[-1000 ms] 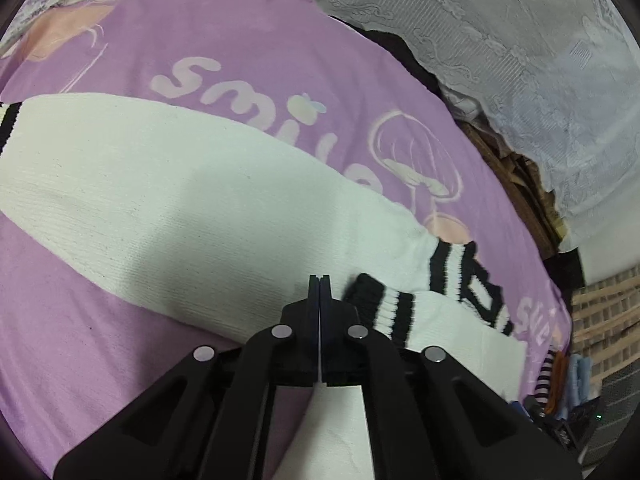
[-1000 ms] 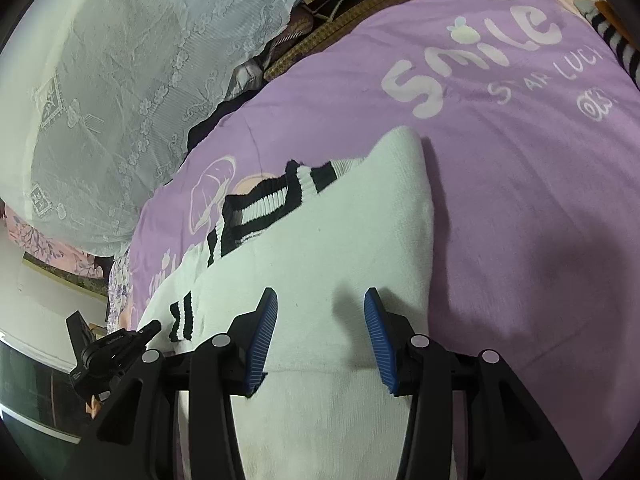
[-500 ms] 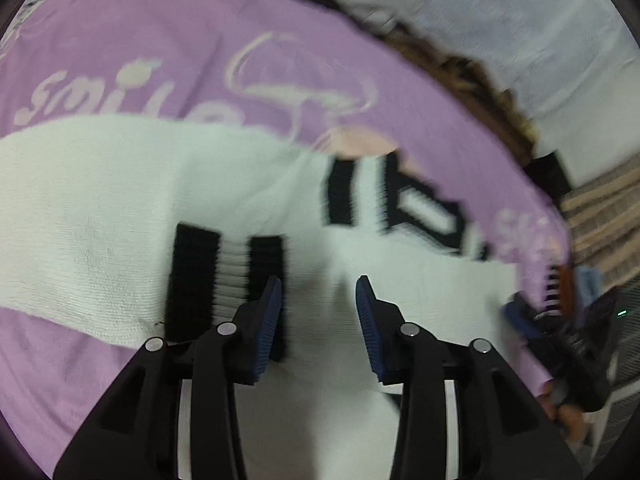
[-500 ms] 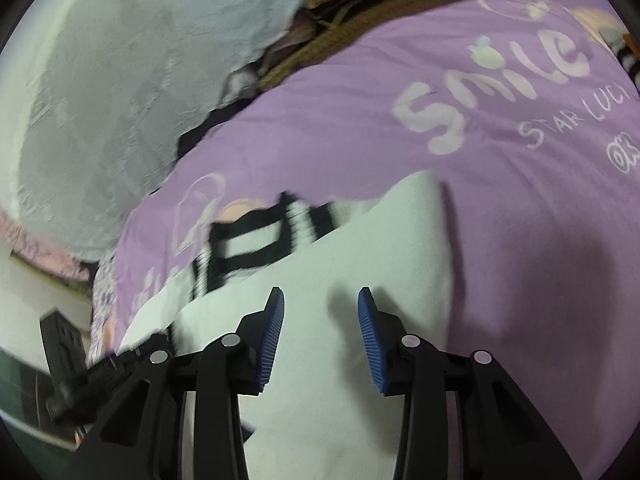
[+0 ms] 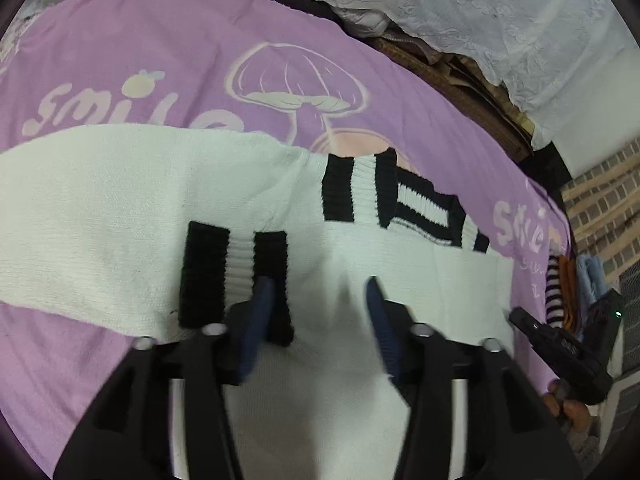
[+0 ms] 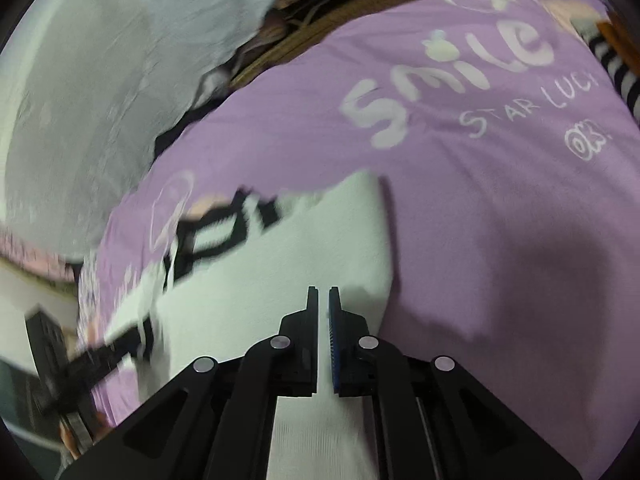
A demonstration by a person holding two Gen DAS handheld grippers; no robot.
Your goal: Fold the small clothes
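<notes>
A white knit sweater [image 5: 120,208] with black stripes lies on the purple printed blanket [image 5: 160,40]. One sleeve is folded across the body, and its black-striped cuff [image 5: 236,256] rests beside my left finger. My left gripper [image 5: 319,284] hovers over the sweater's body; its jaws are opening and nothing is between them. The striped collar [image 5: 360,188] lies just beyond. In the right wrist view my right gripper [image 6: 323,292] is shut on the sweater [image 6: 280,280] near its right edge, with a thin strip of white knit between the pads.
A white lace cloth [image 5: 500,12] and brown bedding border the blanket's far side. Folded striped, orange and blue clothes [image 5: 568,280] sit at the right edge, by a brick wall [image 5: 600,200]. The other gripper's black body [image 5: 560,344] is at lower right.
My left gripper went from shut to open and let go of the sleeve cuff, which now lies across the body. My right gripper's jaws closed on the sweater.
</notes>
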